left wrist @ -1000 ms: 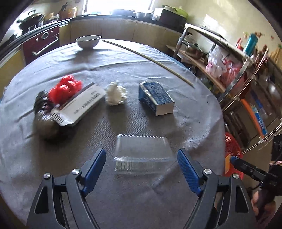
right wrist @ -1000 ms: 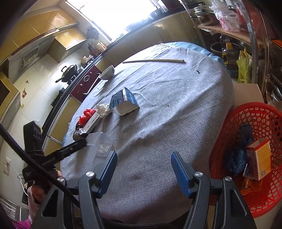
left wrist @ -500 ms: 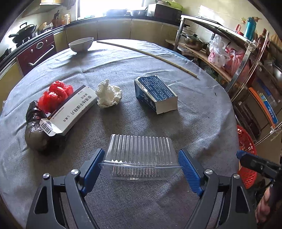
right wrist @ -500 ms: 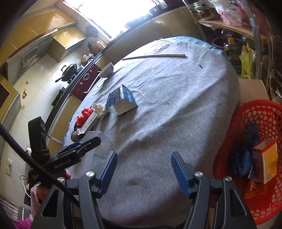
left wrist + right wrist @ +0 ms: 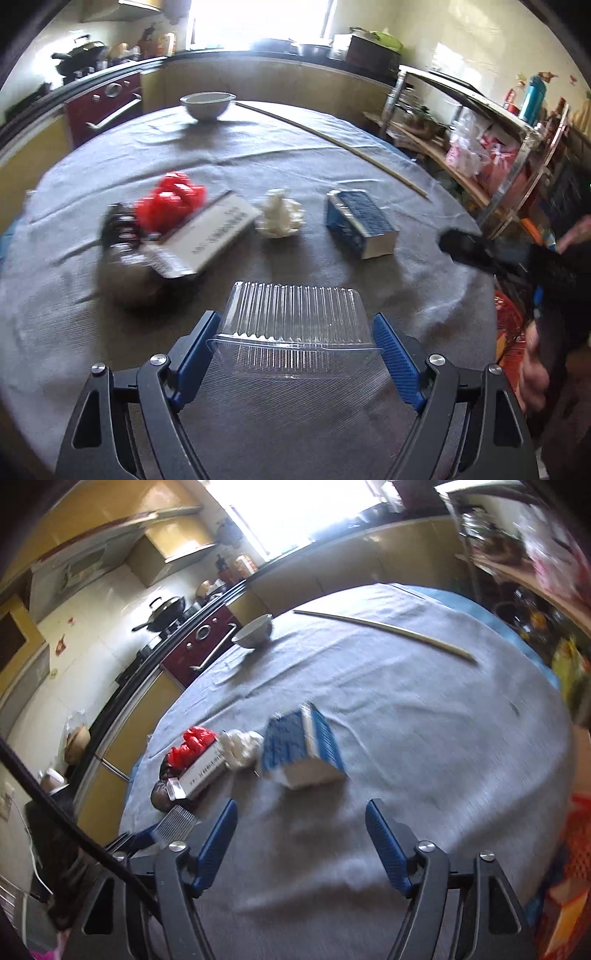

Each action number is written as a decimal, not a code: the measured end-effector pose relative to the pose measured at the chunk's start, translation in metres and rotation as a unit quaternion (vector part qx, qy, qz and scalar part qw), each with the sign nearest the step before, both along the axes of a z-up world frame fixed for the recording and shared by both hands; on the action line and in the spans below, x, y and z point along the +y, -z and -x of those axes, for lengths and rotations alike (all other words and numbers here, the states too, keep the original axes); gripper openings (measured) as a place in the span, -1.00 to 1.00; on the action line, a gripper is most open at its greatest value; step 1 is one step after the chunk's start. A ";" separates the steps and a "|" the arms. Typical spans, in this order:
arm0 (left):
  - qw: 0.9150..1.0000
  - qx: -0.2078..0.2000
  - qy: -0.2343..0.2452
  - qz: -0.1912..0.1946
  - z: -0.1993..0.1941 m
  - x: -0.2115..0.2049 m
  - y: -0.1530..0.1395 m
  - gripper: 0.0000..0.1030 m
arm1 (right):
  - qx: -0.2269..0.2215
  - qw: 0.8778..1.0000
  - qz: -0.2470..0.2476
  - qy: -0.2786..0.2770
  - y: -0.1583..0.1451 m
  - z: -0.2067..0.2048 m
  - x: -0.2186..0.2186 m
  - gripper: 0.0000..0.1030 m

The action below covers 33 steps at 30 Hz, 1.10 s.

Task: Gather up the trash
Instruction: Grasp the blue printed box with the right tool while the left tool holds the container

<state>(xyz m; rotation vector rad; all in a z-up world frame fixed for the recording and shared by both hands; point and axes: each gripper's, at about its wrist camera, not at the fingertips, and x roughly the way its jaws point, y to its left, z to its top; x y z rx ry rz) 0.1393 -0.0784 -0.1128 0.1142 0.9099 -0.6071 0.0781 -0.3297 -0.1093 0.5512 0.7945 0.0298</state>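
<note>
My left gripper [image 5: 295,343] is shut on a clear ribbed plastic tray [image 5: 295,332] and holds it just above the grey table [image 5: 332,166]. Behind it lie a blue carton [image 5: 360,223], a crumpled white tissue [image 5: 280,218], a white flat box [image 5: 210,236], a red plastic bag [image 5: 171,203] and a dark round lump [image 5: 125,269]. My right gripper [image 5: 301,830] is open and empty over the table, with the blue carton [image 5: 303,749] just ahead of it. The red trash basket [image 5: 569,867] sits at the right edge.
A white bowl [image 5: 207,104] and a long thin stick [image 5: 332,142] lie at the table's far side. A metal shelf rack [image 5: 517,147] with bags stands to the right. Kitchen counters and a stove run along the back.
My left gripper has closed on the clear tray and lifted it off the table. My right gripper has swung left, away from the red basket and toward the blue carton.
</note>
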 end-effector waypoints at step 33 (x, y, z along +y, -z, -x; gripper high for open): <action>0.996 -0.034 -0.054 -0.068 0.022 0.036 -0.007 0.64 | 0.036 0.998 0.044 0.012 0.025 -0.034 0.036 0.27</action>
